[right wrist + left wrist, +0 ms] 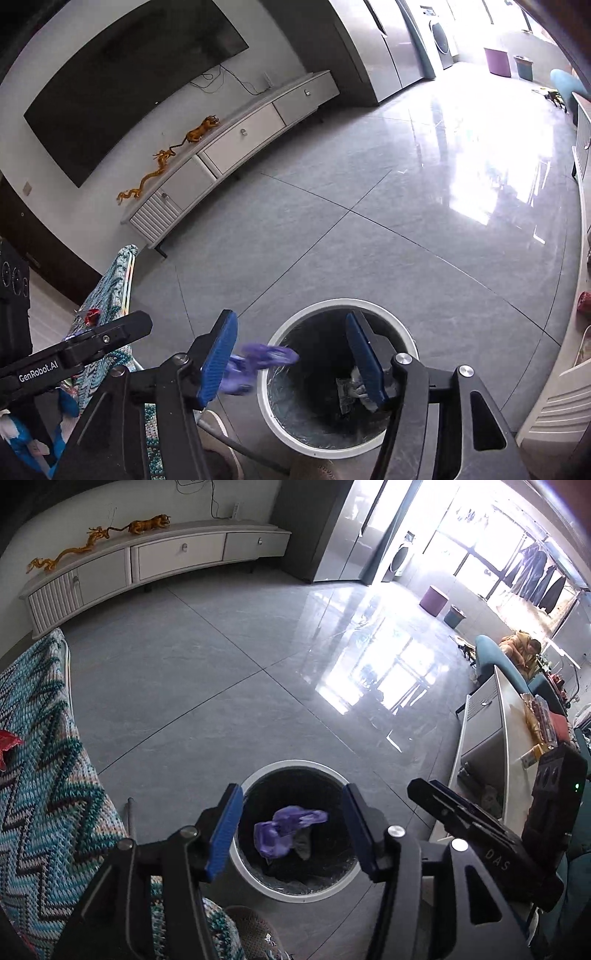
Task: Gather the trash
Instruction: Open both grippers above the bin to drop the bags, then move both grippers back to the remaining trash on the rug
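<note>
Jaws apart, both the left gripper (pixel 291 830) and right gripper (pixel 291 354) drop a purple wrapper (pixel 286 829) over the white bin (pixel 354 775); fetching more trash likely follows.

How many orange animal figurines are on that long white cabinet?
2: a tiger figurine stands near the middle of the cabinet, and a long dragon figurine stretches toward its slatted end. None look hidden.

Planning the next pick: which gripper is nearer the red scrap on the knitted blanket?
Left. The left gripper hangs beside the blanket, red scrap to its left; the right gripper is beyond it, over the bin.
</note>
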Demonstrator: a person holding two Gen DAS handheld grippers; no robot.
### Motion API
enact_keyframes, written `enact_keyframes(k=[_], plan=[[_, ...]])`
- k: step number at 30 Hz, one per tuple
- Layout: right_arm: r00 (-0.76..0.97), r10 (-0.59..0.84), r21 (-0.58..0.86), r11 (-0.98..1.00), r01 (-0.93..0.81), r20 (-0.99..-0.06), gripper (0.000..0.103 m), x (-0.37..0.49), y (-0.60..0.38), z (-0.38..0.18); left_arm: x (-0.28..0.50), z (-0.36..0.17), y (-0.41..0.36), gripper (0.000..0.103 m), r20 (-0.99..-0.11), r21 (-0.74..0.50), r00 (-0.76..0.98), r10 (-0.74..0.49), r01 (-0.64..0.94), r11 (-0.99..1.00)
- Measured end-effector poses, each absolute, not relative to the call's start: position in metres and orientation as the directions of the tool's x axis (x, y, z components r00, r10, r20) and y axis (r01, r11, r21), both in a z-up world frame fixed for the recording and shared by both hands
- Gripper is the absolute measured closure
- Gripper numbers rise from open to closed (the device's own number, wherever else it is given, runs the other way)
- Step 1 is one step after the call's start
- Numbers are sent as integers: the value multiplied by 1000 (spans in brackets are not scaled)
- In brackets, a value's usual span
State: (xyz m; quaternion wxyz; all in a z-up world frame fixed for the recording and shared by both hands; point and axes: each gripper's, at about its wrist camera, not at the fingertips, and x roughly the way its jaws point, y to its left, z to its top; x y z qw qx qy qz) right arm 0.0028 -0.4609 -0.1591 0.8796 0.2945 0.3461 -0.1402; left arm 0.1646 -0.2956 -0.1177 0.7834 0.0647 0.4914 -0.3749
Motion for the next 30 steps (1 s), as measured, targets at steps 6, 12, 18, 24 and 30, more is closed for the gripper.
enact_keyframes(k=[6,12,18,24,30], plan=[[736,-36,445,776,447,-676,43,-2,-452,-150,157,-113,-272,49,-808,-302,242,-538,613,730],[753,-39,462,769,443,-657,42,-10,-446,-139,132,-107,-239,49,-805,-277,285,-520,594,755],[756,-39,465,768,441,-654,42,-16,-434,-132,105,-101,-200,49,-802,-278,306,-512,568,775],[759,-5,450,803,391,-651,41,-15,-400,-123,72,-95,-159,49,-792,-277,335,-510,546,790],[744,77,431,853,295,-663,39,-10,-343,-125,49,-98,-88,49,-794,-262,402,-455,449,854]])
